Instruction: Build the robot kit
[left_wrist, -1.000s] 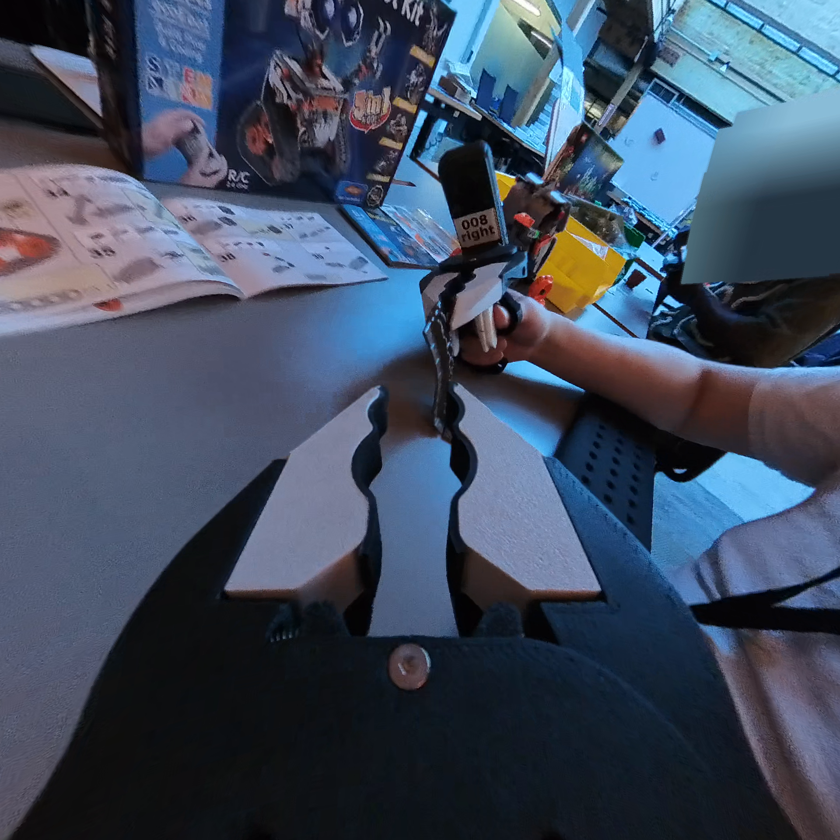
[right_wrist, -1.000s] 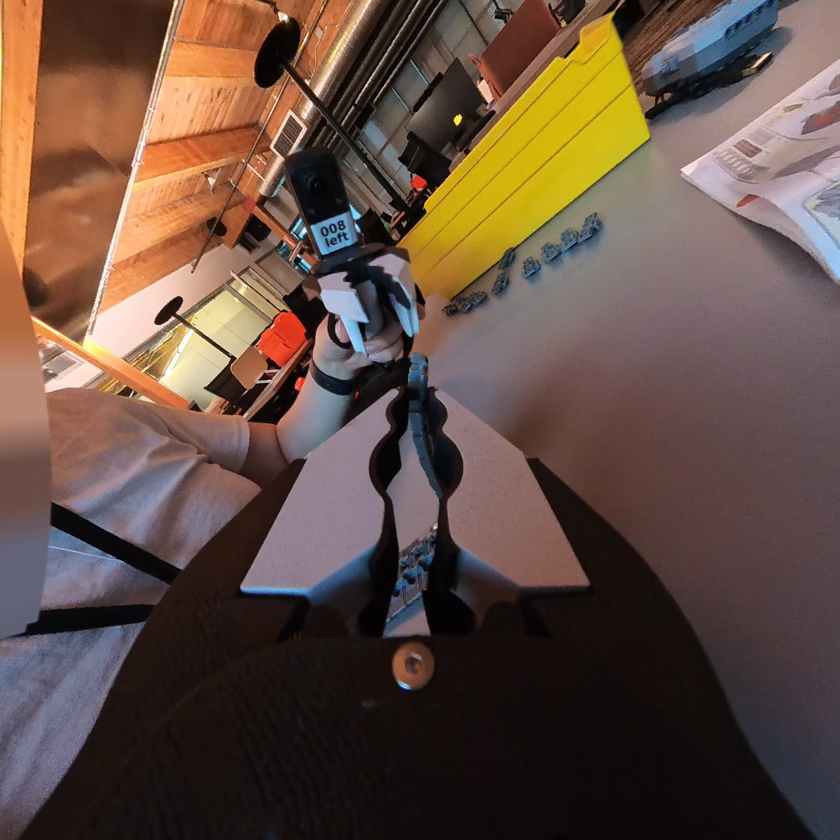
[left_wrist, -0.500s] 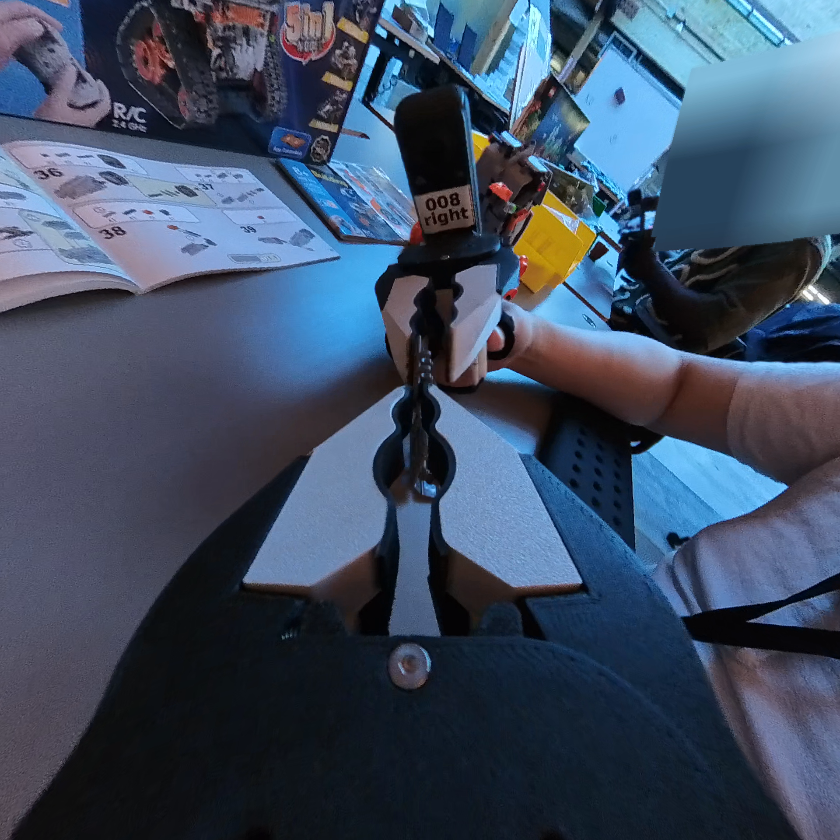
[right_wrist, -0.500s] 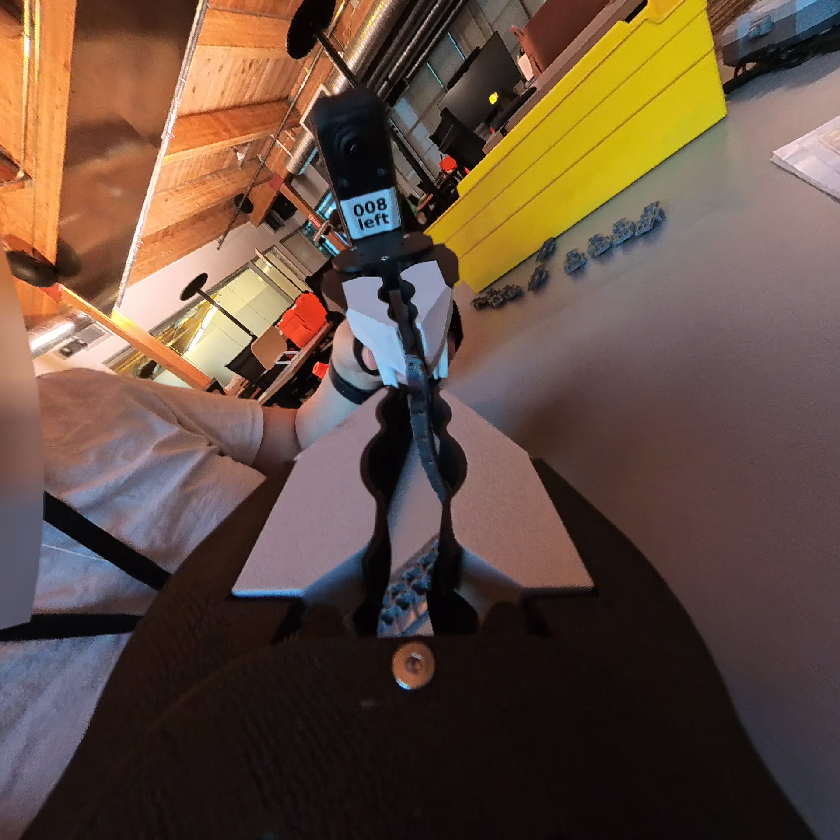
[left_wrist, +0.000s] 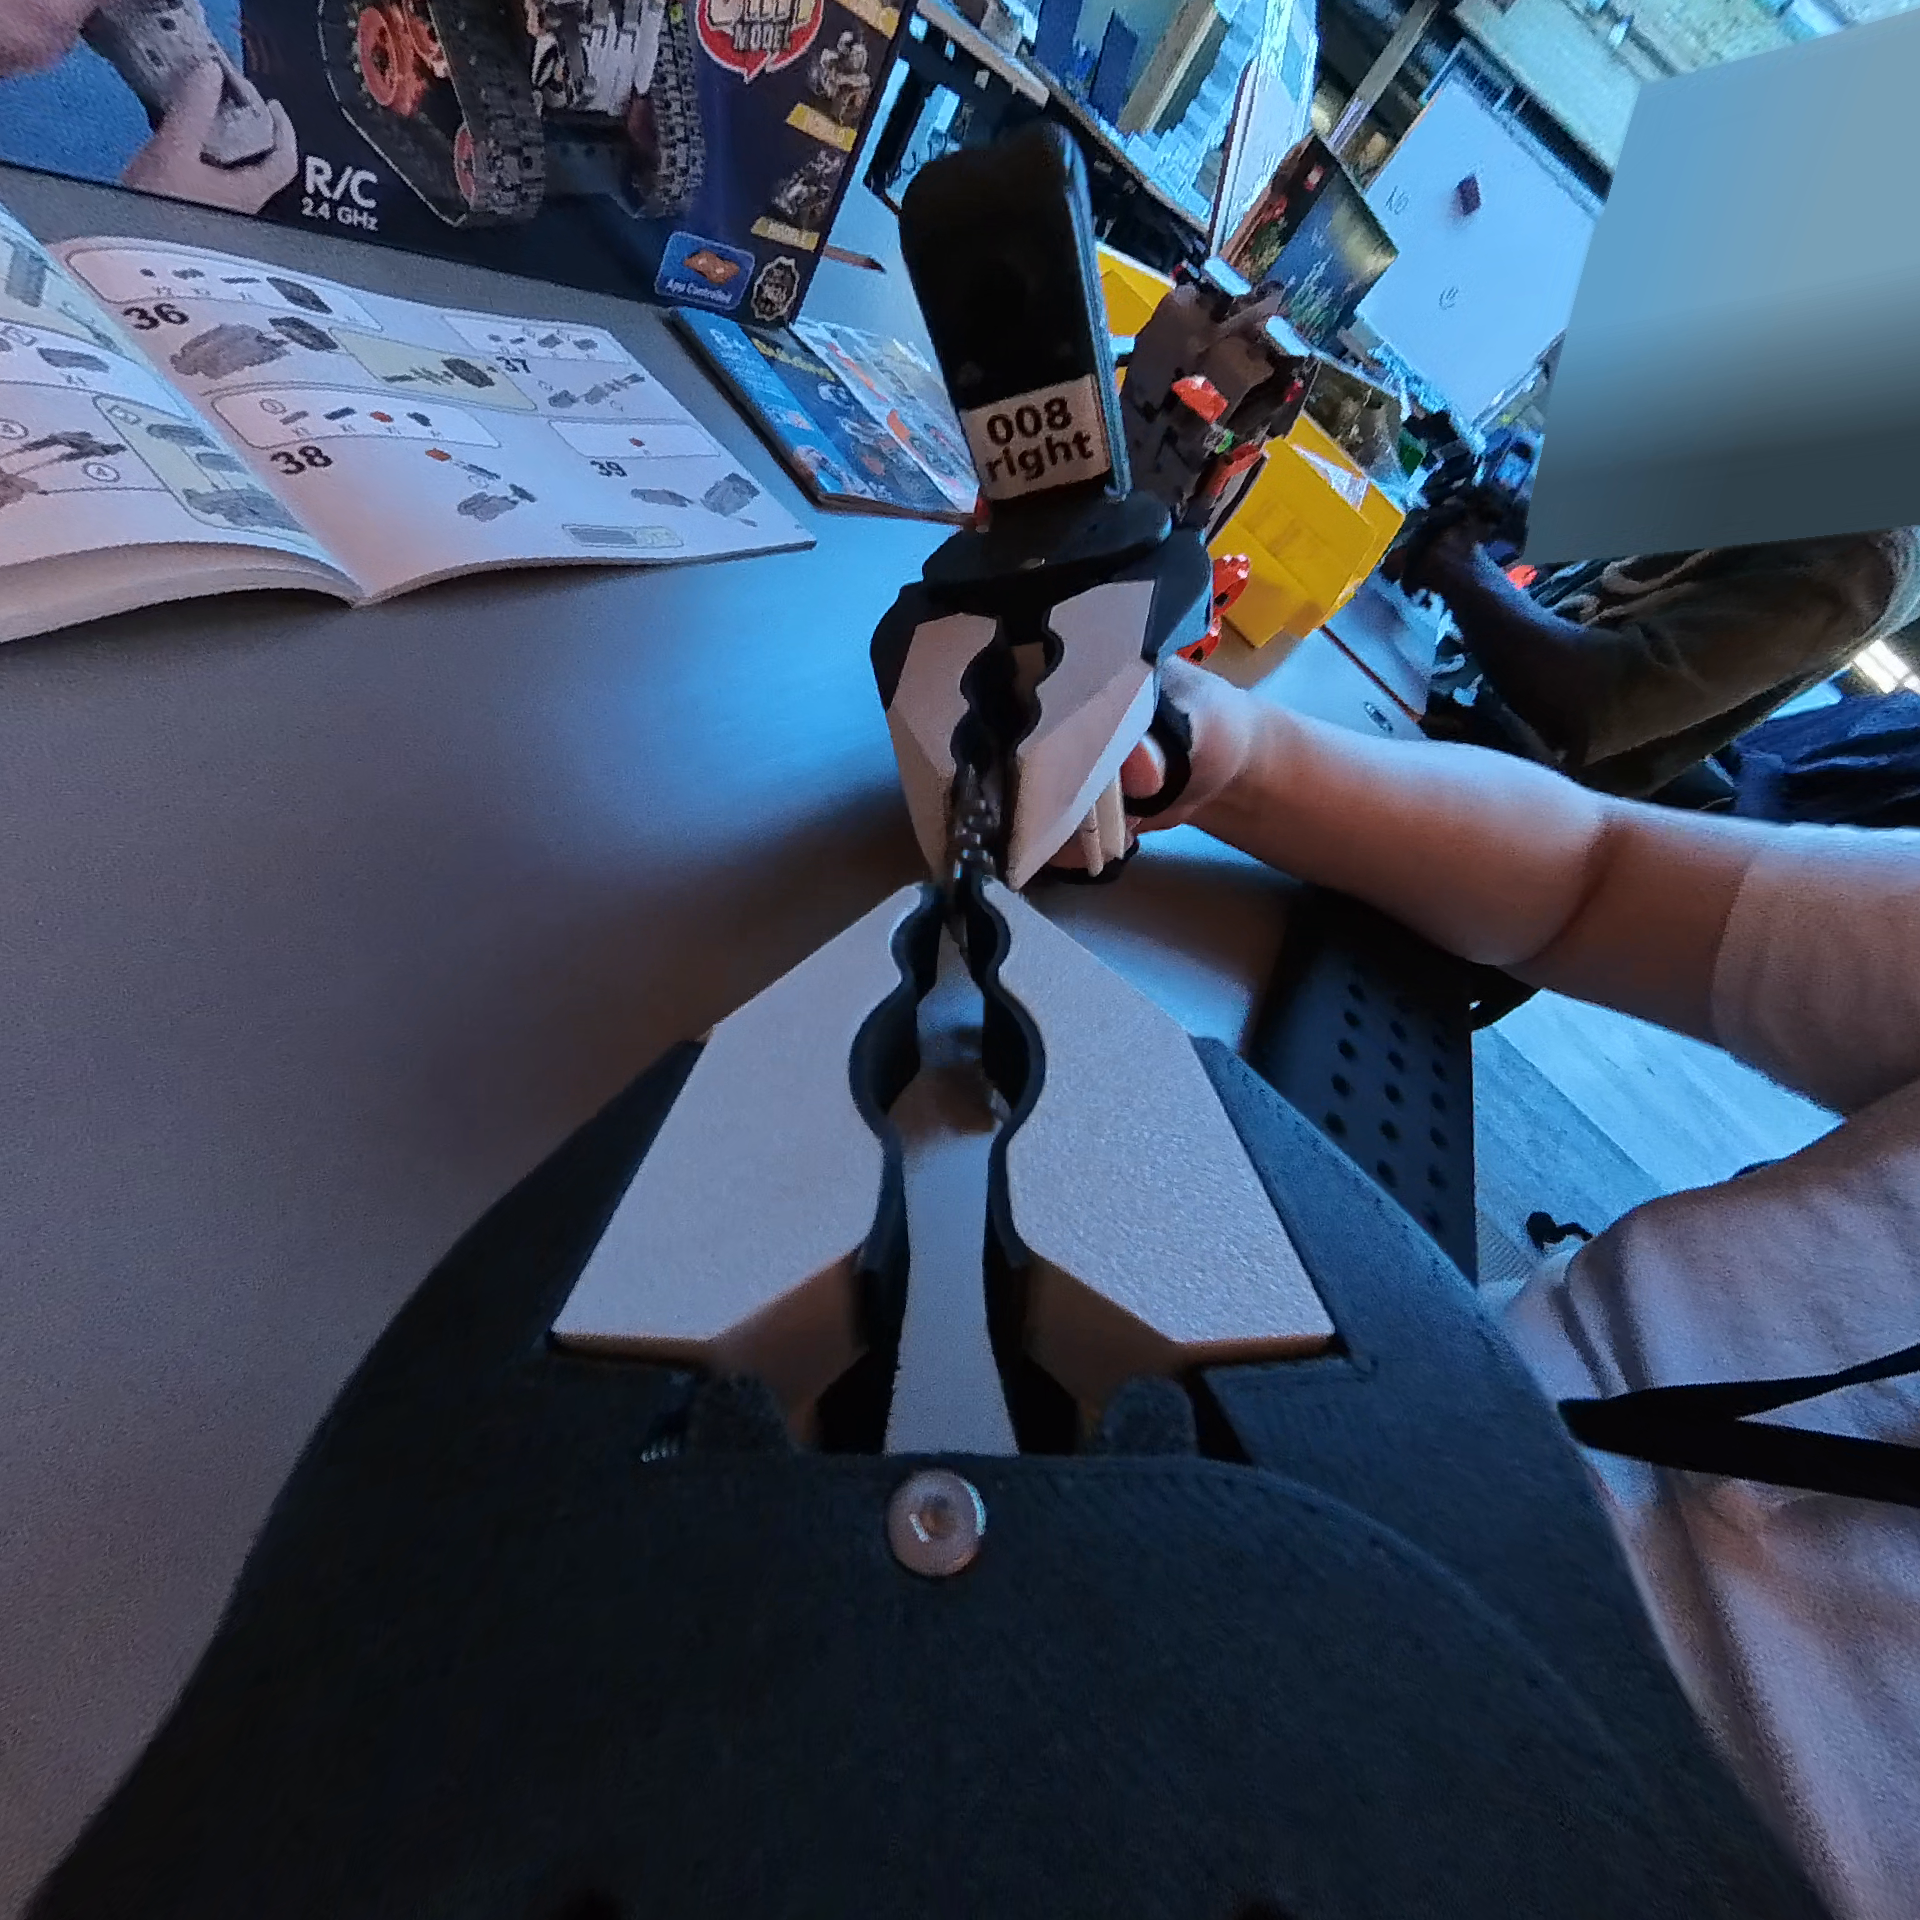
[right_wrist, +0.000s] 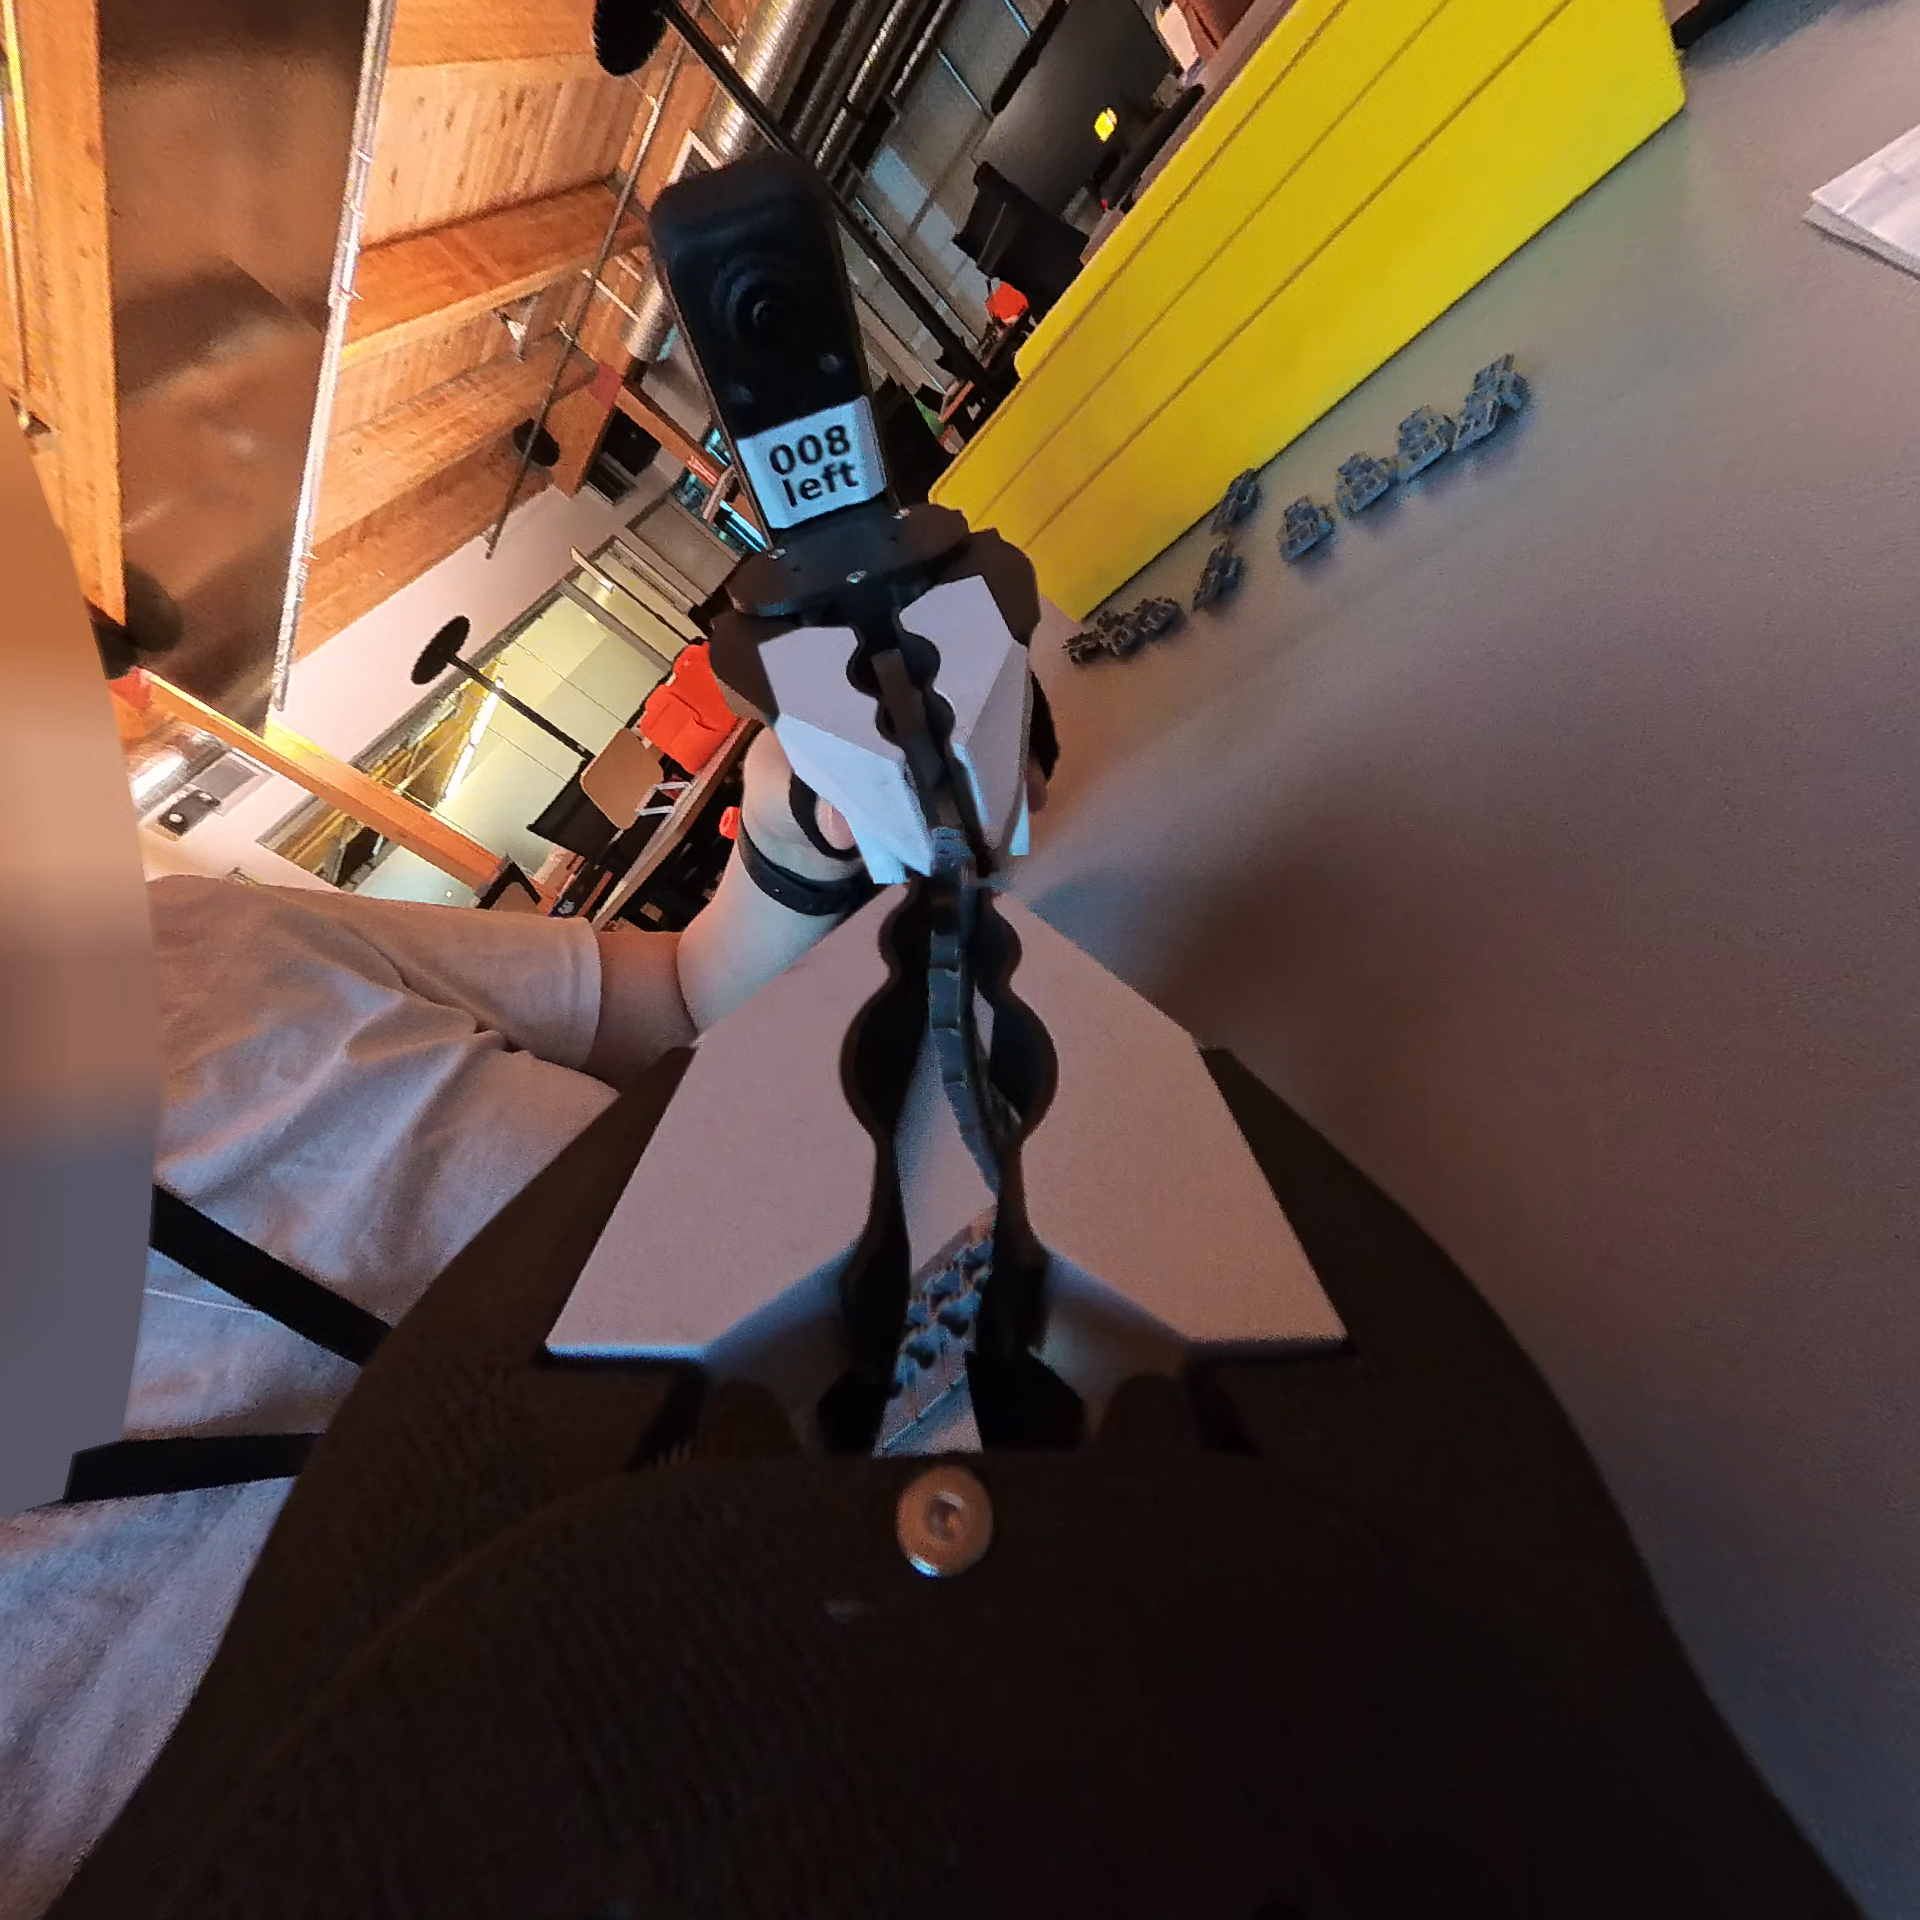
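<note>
A black toy track chain (right_wrist: 961, 1039) of linked tread pieces runs between my two grippers, which face each other tip to tip above the grey table (left_wrist: 364, 883). My right gripper (right_wrist: 951, 904) is shut on the chain, which passes back between its fingers. My left gripper (left_wrist: 951, 904) is shut on the chain's other end (left_wrist: 971, 821) at its fingertips. Each gripper also shows in the other's view: the right one (left_wrist: 977, 862) with a hand on its handle, and the left one (right_wrist: 945, 862).
An open instruction booklet (left_wrist: 364, 468), a toy box (left_wrist: 520, 125) and a small leaflet (left_wrist: 831, 416) lie beyond. A yellow bin (right_wrist: 1351, 260) has several loose grey track links (right_wrist: 1351, 488) before it. A black perforated chair (left_wrist: 1371, 1091) is at the table edge. The tips of both grippers are at nearly the same place.
My left gripper was open a second ago and has closed on the chain's end. The two grippers have turned to face each other, and the chain now sits at the left fingertips.
</note>
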